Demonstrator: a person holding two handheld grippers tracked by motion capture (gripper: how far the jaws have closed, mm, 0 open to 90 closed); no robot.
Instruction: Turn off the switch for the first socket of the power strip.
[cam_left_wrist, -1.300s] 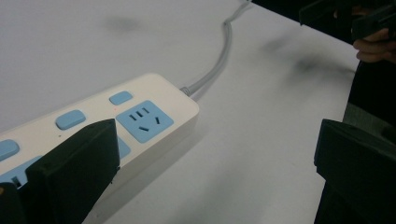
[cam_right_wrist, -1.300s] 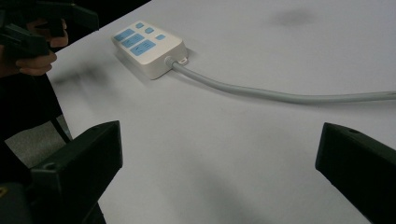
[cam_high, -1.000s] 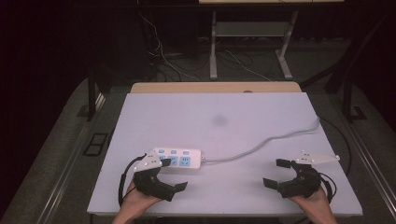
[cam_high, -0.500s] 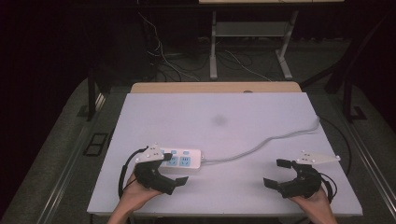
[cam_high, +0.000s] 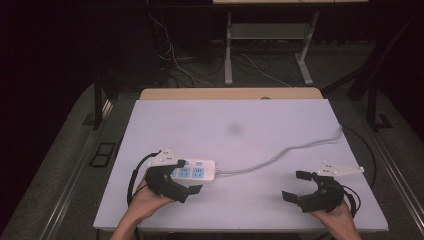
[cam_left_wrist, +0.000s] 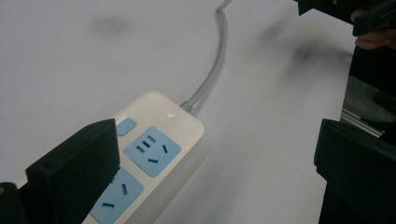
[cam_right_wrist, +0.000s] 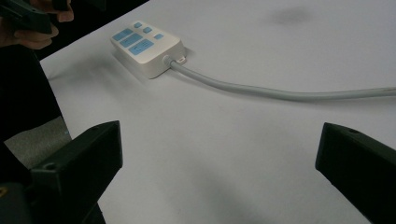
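Observation:
A white power strip (cam_high: 196, 169) with blue sockets lies on the white table (cam_high: 235, 115) at the front left. Its grey cable (cam_high: 280, 156) snakes off to the right edge. My left gripper (cam_high: 188, 176) is open and straddles the strip's left end. In the left gripper view the strip (cam_left_wrist: 152, 151) lies beside the left jaw, with the left gripper (cam_left_wrist: 219, 144) spread wide. My right gripper (cam_high: 293, 185) stands open near the front right, holding nothing. In the right gripper view the right gripper (cam_right_wrist: 219, 149) faces the strip (cam_right_wrist: 145, 45) and the cable (cam_right_wrist: 280, 93) farther off.
A faint dark smudge (cam_high: 234, 128) marks the table's middle. A wooden edge (cam_high: 230, 93) runs along the far side. Beyond it stand desk legs (cam_high: 229, 55) and loose floor cables (cam_high: 175, 65). The table's front edge lies just under both hands.
My left gripper has moved forward and now reaches over the power strip's left end. The right gripper and the strip have stayed in place.

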